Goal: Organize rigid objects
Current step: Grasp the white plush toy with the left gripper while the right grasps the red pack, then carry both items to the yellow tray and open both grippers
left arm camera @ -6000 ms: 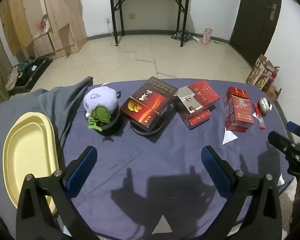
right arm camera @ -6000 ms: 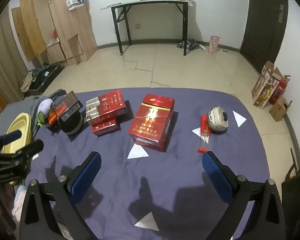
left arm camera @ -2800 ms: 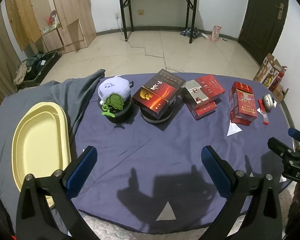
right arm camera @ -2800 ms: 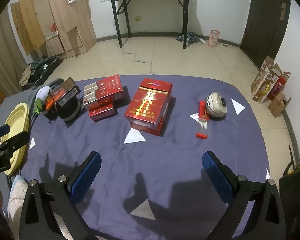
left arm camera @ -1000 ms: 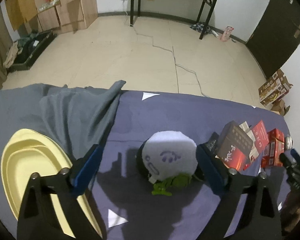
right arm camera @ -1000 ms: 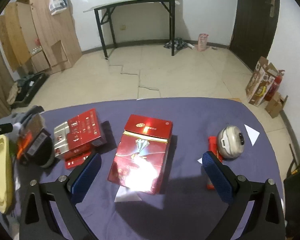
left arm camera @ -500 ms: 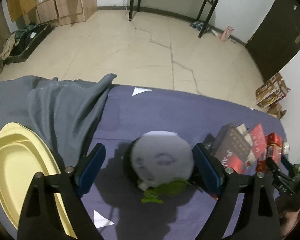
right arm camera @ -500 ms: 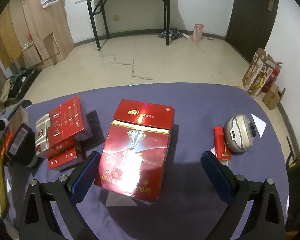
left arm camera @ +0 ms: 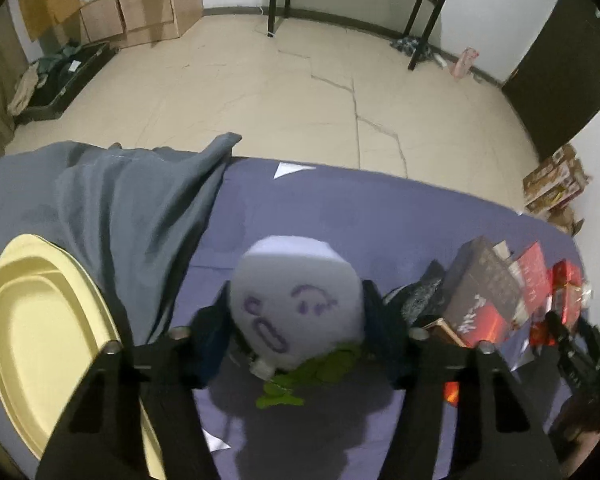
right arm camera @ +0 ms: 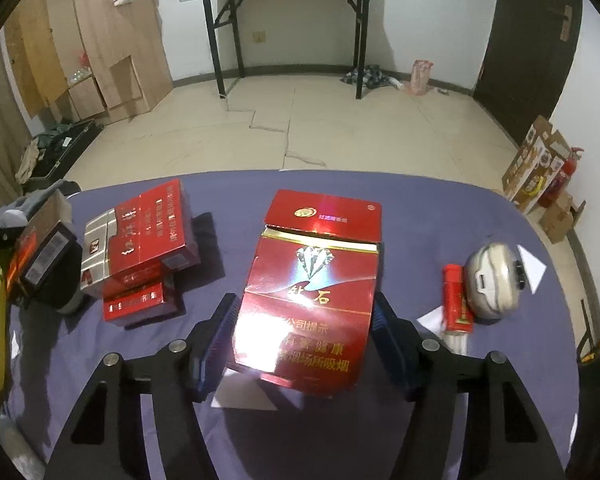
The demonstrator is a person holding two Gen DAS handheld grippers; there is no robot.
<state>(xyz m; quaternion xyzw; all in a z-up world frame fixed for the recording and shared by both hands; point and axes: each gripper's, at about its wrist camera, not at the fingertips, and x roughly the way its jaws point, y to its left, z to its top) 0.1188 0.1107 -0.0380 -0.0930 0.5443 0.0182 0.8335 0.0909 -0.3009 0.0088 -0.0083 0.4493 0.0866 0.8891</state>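
In the left wrist view my left gripper (left arm camera: 296, 330) is shut on a white plush ghost toy (left arm camera: 296, 304) with a purple face and green leaves, over the purple tablecloth. A dark red box (left arm camera: 484, 300) leans on a black round object just to its right. In the right wrist view my right gripper (right arm camera: 304, 328) is shut on a large red carton (right arm camera: 312, 284), its blue pads pressed on both long sides. A stack of smaller red cartons (right arm camera: 140, 240) lies to the left; a red tube (right arm camera: 454, 300) and a grey round device (right arm camera: 494, 278) lie to the right.
A yellow oval tray (left arm camera: 40, 340) sits at the left end of the table, next to a bunched grey cloth (left arm camera: 120, 208). White paper triangles lie on the tablecloth. Beyond the table's far edge is open floor with a black folding table (right arm camera: 288, 20).
Both grippers came forward and down and closed: the left one onto the plush ghost, the right one onto the large red carton. Earlier both were open and empty above the table.
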